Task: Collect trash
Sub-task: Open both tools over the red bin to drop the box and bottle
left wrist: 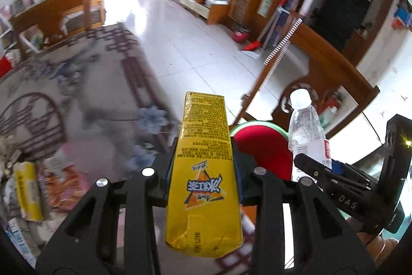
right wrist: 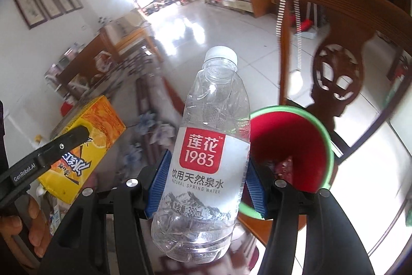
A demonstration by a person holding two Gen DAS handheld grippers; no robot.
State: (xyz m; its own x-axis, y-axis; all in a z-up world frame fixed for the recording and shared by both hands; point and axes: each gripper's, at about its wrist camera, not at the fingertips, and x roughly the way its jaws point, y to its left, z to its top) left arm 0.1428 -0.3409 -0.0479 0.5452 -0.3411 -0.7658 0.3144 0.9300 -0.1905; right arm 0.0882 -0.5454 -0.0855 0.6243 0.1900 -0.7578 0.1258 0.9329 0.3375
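The left gripper (left wrist: 204,166) is holding a yellow drink carton (left wrist: 203,172) at the centre of the left wrist view; its jaws are closed against the carton's two narrow sides, with the carton's dented bottom end sticking back toward the camera and its top pointing up the frame. The right gripper (right wrist: 204,177) is gripping a clear water bottle (right wrist: 206,153) at the centre of the right wrist view, with the blue pads (right wrist: 158,187) pressing on the label on both sides and the white cap pointing up the frame.

A red bin with a green rim (right wrist: 331,146) is sitting at the lower right of the right wrist view, just beside the bottle, and some crumpled trash is lying inside it. In the left wrist view the same bin (left wrist: 265,146) is showing between the carton and the bottle (left wrist: 306,125). A carved wooden chair (right wrist: 337,74) is standing behind the bin. The patterned table (left wrist: 77,94) is filling the left of the left wrist view, with more wrappers (left wrist: 61,187) lying at the lower left.
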